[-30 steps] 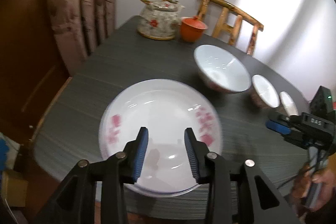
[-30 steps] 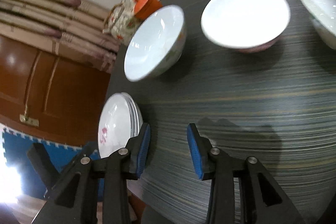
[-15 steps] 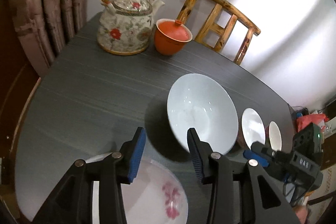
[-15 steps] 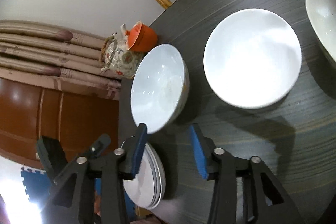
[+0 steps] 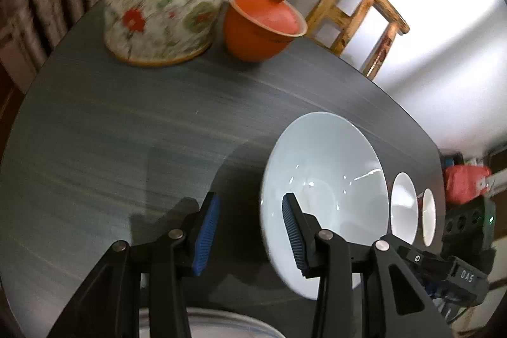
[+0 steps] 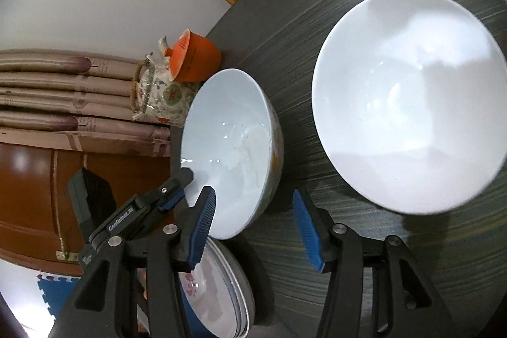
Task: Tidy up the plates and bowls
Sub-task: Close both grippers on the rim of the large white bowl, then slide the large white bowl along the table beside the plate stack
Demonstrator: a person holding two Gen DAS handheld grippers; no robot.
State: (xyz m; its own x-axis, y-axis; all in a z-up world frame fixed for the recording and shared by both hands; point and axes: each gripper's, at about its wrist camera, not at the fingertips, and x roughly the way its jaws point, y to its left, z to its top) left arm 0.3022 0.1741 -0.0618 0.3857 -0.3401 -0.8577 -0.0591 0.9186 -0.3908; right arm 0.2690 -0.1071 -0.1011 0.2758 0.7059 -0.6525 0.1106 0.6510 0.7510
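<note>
Nearest, the stack of plates [image 6: 221,290] with pink flowers sits at the worktop [image 5: 111,148] edge. Just beyond it the left tool [image 5: 250,230] has its blue pads apart, straddling the near rim of the large bowl [image 5: 326,179], one pad inside and one outside, nothing clamped yet. The right tool [image 6: 253,224] is likewise apart and empty, hovering beside that bowl, with the medium bowl [image 6: 408,97] just past it. Further on, the small bowl [image 5: 428,216] ends the row; the teapot [image 5: 161,5] and orange lidded cup [image 5: 259,21] stand at the far edge. The step appears to be gripping the large bowl: seat the rim deep between the pads before closing, and lift level, since glazed ceramic likely slips
</note>
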